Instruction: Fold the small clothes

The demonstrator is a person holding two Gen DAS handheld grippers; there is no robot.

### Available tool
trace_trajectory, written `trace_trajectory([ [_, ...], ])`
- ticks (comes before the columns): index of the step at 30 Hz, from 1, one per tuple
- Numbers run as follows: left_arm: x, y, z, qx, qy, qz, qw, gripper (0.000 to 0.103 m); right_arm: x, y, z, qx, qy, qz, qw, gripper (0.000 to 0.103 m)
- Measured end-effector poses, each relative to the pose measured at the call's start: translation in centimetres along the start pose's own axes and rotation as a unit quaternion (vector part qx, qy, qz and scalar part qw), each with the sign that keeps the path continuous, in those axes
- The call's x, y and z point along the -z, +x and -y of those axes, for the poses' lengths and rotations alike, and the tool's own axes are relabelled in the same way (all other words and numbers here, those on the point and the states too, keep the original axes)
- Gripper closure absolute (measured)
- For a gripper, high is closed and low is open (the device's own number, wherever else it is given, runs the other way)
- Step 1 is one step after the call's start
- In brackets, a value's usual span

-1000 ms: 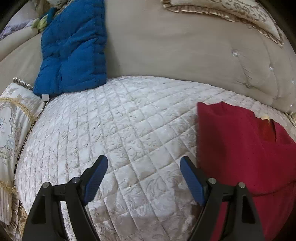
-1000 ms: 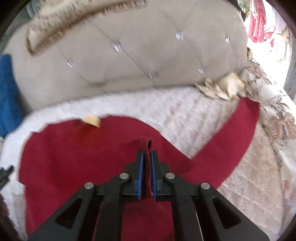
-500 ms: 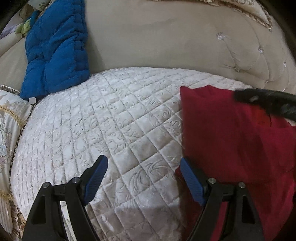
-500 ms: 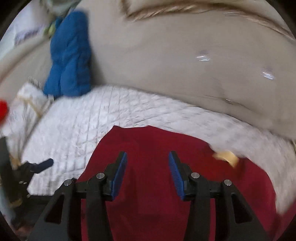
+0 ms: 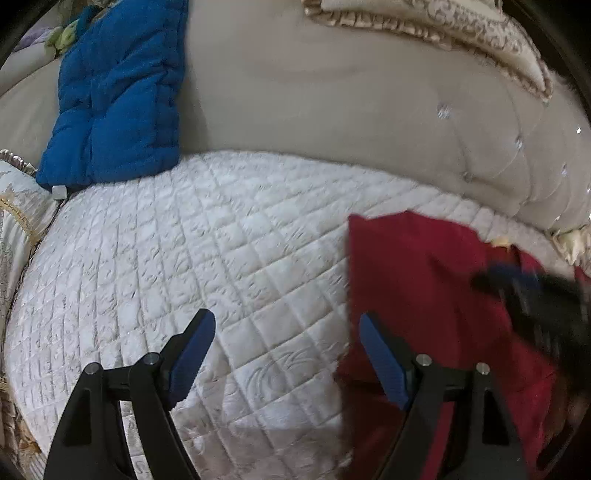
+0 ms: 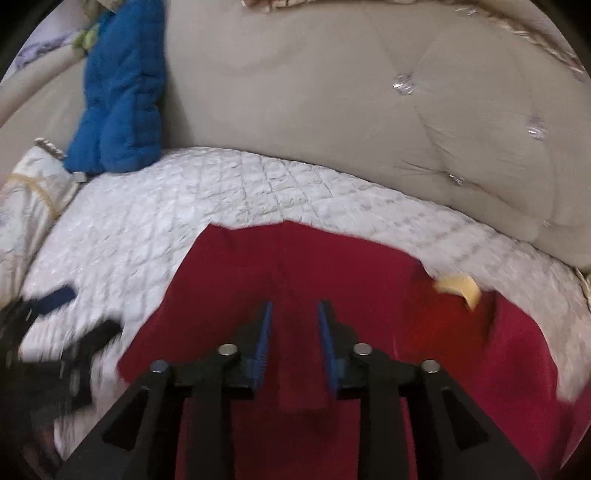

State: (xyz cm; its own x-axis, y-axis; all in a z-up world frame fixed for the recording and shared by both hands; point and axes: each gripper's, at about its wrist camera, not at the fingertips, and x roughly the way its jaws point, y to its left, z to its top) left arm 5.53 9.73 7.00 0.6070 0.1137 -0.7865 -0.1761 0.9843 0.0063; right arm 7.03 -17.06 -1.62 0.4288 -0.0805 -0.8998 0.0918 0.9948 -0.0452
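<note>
A dark red garment (image 5: 424, 280) lies on the quilted white sofa seat (image 5: 207, 258), at the right in the left wrist view. It fills the lower middle of the right wrist view (image 6: 332, 266), with a yellow neck label (image 6: 460, 290). My left gripper (image 5: 286, 343) is open and empty above the quilt, its right finger at the garment's left edge. My right gripper (image 6: 294, 328) hovers over the garment, jaws partly open, holding nothing. It shows blurred in the left wrist view (image 5: 524, 291).
A blue padded cushion (image 5: 118, 92) leans on the beige tufted backrest (image 5: 332, 122) at the back left. A patterned cream pillow (image 5: 14, 218) sits at the left edge. Another frilled pillow (image 5: 443, 33) rests on top at the back right.
My right gripper let go of the red sleeve fold it pinched a second ago, swung left over the garment, and its jaws have since narrowed. The left gripper barely moved.
</note>
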Motion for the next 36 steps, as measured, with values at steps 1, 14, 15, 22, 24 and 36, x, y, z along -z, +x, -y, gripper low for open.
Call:
trace_trajectory([
  [1, -0.1, -0.2, 0.3, 0.003, 0.001, 0.003, 1.0000, 0.019, 0.8, -0.8, 0.1, 0.000, 0.001, -0.001, 1.000, 0.096],
  [14, 0.3, 0.4, 3.7, 0.060, 0.025, 0.001, 0.9979, 0.017, 7.0, -4.5, 3.7, 0.059, 0.052, -0.008, 0.997, 0.087],
  [15, 0.4, 0.7, 4.1, 0.062, 0.033, -0.006, 0.9975, 0.012, 7.3, -4.2, 4.5, 0.077, 0.064, -0.016, 0.995, 0.086],
  [22, 1.8, 3.1, 6.0, 0.044, 0.073, -0.052, 0.9950, 0.011, 7.8, -5.5, 7.4, 0.047, 0.106, -0.022, 0.993, 0.085],
  [24, 1.6, 2.5, 5.9, 0.043, 0.071, -0.042, 0.9957, 0.011, 7.9, -6.8, 8.6, 0.055, 0.121, -0.004, 0.991, 0.085],
  [36, 1.0, 1.0, 4.6, 0.050, 0.038, -0.018, 0.9979, 0.011, 9.3, -13.3, 23.9, 0.164, 0.274, 0.042, 0.947, 0.076],
])
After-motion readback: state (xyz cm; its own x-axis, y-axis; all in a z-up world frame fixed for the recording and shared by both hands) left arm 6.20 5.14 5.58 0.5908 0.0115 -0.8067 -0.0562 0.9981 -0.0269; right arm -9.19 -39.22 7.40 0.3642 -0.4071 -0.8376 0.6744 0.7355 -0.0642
